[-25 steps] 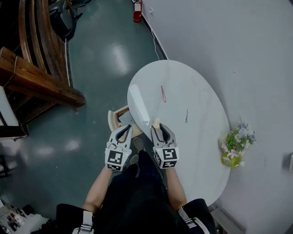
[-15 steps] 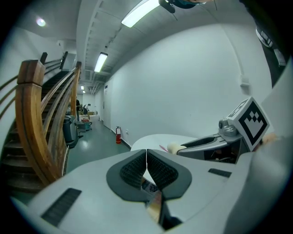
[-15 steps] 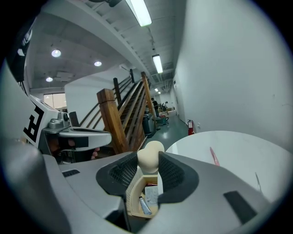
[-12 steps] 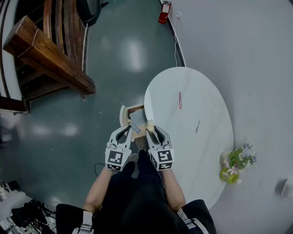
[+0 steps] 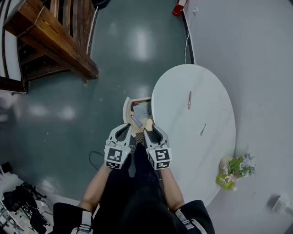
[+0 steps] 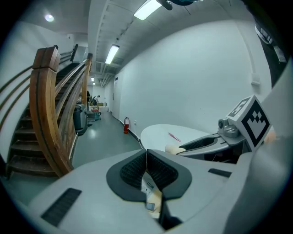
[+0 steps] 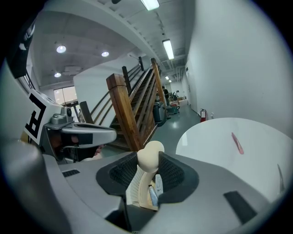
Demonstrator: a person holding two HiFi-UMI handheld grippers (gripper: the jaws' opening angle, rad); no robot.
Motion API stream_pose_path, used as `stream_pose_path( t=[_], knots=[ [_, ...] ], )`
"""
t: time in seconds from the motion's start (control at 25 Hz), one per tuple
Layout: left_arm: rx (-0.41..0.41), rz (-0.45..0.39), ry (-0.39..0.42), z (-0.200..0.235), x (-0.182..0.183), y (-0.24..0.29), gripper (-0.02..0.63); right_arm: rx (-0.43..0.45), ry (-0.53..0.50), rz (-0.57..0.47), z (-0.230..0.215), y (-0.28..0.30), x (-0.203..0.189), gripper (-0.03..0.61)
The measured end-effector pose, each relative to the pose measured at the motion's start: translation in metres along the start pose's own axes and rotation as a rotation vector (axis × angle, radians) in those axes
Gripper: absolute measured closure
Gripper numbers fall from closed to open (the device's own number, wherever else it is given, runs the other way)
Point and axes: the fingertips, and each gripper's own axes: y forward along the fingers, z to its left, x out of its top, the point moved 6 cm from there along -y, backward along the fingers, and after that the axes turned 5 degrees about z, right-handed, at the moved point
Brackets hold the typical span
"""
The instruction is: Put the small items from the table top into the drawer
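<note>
Support: white oval table; pink pen-like stick on far half; thin dark item, possibly clip, well apart.

Drawer: right side tucked under the table; near end covered by left tongs and right tongs.
Knob: foot buried between the right tongs' pads.
Drawer contents: slivers only, white and blue, not nameable.
Pink stick: too small to name.
Dark thin item: likewise.
Fire extinguisher: cut by the top edge.
Staircase: runs off the top-left corner.
</note>
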Motion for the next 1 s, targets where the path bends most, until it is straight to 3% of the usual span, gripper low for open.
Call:
stream_pose_path(
  t=[0.56, 1.0],
  knots=[
    [0.012, 0.090, -0.078, 0.010, -0.062, 0.022, 0.592, 0.071, 0.021, 0.130, 0.006, 0.042, -0.059, 0.416],
    [0.024, 0.090, -0.096, 0.020, -0.068, 0.031, 0.592, 0.075, -0.022, 0.157, 0.003, 0.082, -0.065, 0.416]
  ],
)
